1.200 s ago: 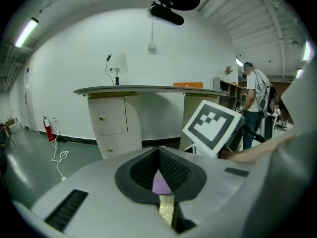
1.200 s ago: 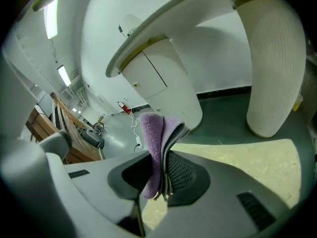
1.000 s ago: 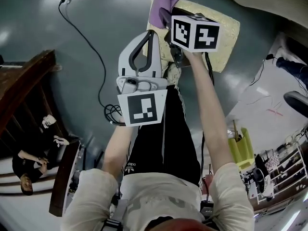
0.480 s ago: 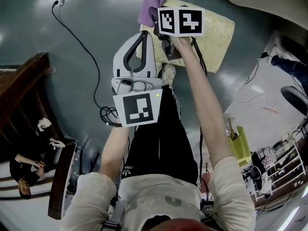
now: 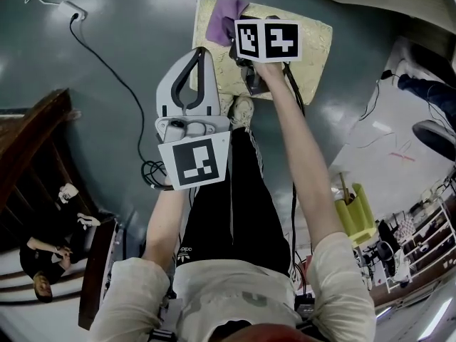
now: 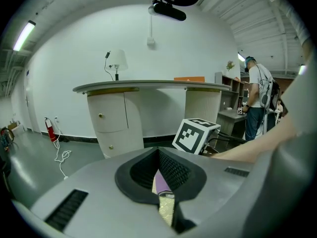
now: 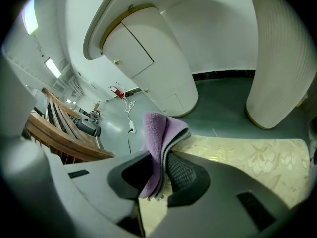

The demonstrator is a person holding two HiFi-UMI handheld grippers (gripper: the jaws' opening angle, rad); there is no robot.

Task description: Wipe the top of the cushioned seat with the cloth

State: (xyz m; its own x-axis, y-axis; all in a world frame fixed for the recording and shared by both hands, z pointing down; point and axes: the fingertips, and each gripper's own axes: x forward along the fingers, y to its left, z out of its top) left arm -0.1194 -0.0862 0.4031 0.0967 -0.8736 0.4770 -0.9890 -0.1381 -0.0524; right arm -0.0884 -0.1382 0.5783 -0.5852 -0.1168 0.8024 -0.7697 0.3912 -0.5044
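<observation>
The cushioned seat (image 5: 313, 45) is pale yellow with a woven pattern and lies on the grey floor at the top of the head view. A purple cloth (image 5: 224, 16) rests on its left part. My right gripper (image 5: 241, 41), under its marker cube, is shut on that cloth. In the right gripper view the cloth (image 7: 161, 133) stands folded between the jaws of the right gripper (image 7: 161, 177), with the seat (image 7: 247, 157) just beyond. My left gripper (image 5: 199, 52) hovers at the seat's near left edge, shut and empty. Through the left gripper (image 6: 161, 182) only a sliver of cloth shows.
A black cable (image 5: 114, 70) runs over the floor to a power strip (image 5: 71, 9). A wooden staircase (image 5: 28, 141) and a seated person (image 5: 43, 248) are at the left. A white counter (image 6: 143, 90) stands beyond the seat. My own foot (image 5: 241, 109) is at the seat's near edge.
The right gripper and cloth have slid a little inward from the seat's left edge. More of the seat's left side shows now. The left gripper has drifted slightly left.
</observation>
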